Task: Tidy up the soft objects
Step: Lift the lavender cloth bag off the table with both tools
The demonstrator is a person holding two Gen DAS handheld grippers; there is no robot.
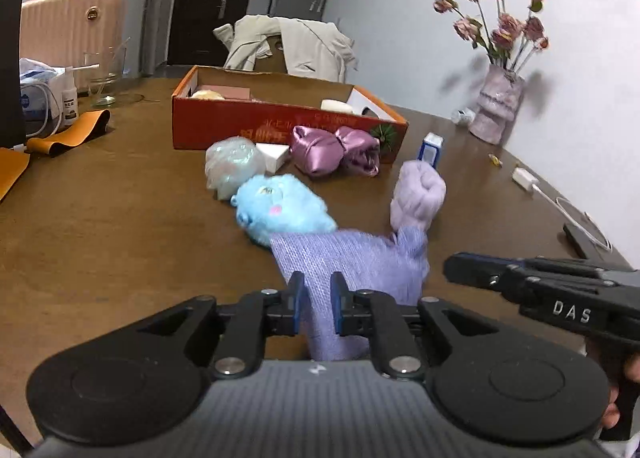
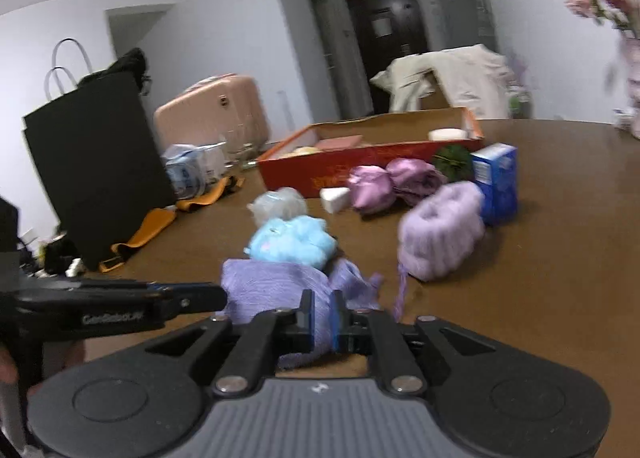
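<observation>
A lilac knitted cloth stretches over the brown table between both grippers. My left gripper is shut on its near edge. My right gripper is shut on another part of the same cloth; its black body shows at the right in the left wrist view. Just beyond the cloth lies a fluffy blue plush toy. A lilac yarn bundle sits to its right. Farther back lie pink satin pieces and a bagged pale ball.
A red cardboard box holding a few items stands behind the soft things. A blue carton, a vase of flowers, a white charger, a black bag and orange straps ring the table.
</observation>
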